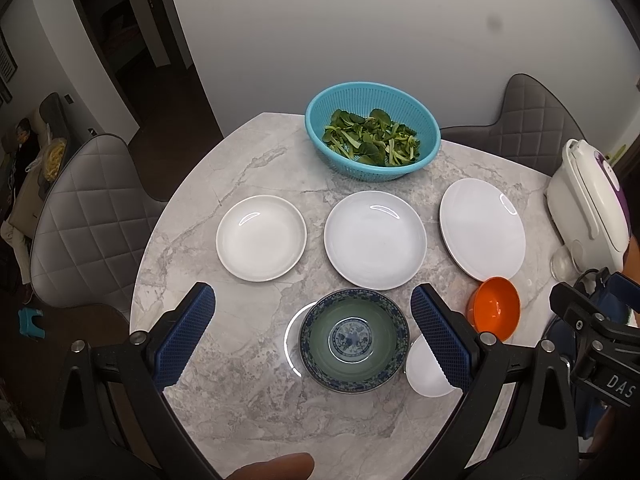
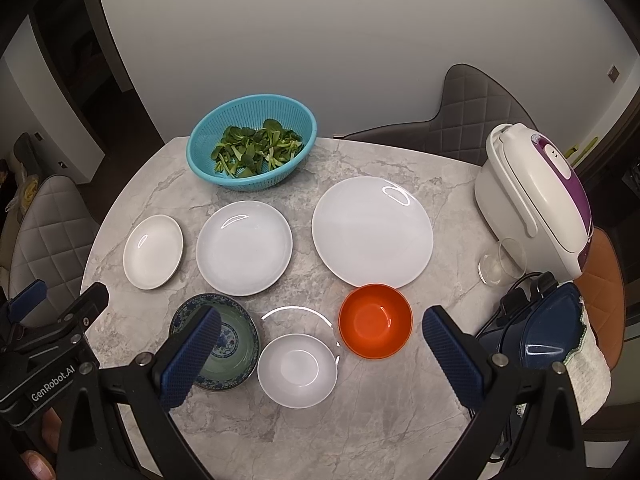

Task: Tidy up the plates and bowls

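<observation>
Plates and bowls: three white plates in a row mid-worktop; nearer, the blue-patterned bowl, small white bowl and orange bowl. Grey marble worktop, rounded edge; quilted chairs around it, pale wall behind. Teal colander of greens at the far edge, rice cooker at the right rim. Bare marble lies nearest the camera. Left gripper: fingers wide, empty, framing the patterned bowl. Right gripper: fingers wide, empty, white bowl between them.
</observation>
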The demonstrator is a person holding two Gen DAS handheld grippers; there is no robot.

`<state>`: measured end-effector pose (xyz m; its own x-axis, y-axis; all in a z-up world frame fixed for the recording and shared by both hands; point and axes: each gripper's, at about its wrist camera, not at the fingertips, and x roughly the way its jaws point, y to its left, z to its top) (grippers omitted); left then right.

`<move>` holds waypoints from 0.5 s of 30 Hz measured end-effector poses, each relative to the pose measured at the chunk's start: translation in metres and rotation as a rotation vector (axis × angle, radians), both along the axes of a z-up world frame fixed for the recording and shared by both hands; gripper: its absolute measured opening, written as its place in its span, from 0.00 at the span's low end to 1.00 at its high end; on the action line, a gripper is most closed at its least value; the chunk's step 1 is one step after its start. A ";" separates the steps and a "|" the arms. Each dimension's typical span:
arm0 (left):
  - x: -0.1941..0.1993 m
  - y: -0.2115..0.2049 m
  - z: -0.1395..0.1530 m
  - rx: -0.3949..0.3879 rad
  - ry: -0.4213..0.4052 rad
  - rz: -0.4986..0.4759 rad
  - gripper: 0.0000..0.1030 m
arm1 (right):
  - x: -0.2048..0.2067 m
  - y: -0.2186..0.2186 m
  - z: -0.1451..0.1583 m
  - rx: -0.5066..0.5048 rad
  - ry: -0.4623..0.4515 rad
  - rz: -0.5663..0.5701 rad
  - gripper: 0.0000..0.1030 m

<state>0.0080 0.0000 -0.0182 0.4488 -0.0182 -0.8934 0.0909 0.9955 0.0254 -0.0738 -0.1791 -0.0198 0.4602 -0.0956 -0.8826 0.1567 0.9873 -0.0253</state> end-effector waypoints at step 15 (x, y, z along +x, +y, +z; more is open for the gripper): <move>0.003 0.001 -0.003 0.002 0.003 0.003 0.97 | 0.001 0.000 -0.001 -0.003 0.001 0.000 1.00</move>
<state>0.0115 0.0012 -0.0207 0.4465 -0.0151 -0.8947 0.0885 0.9957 0.0273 -0.0728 -0.1790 -0.0204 0.4595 -0.0982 -0.8827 0.1570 0.9872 -0.0281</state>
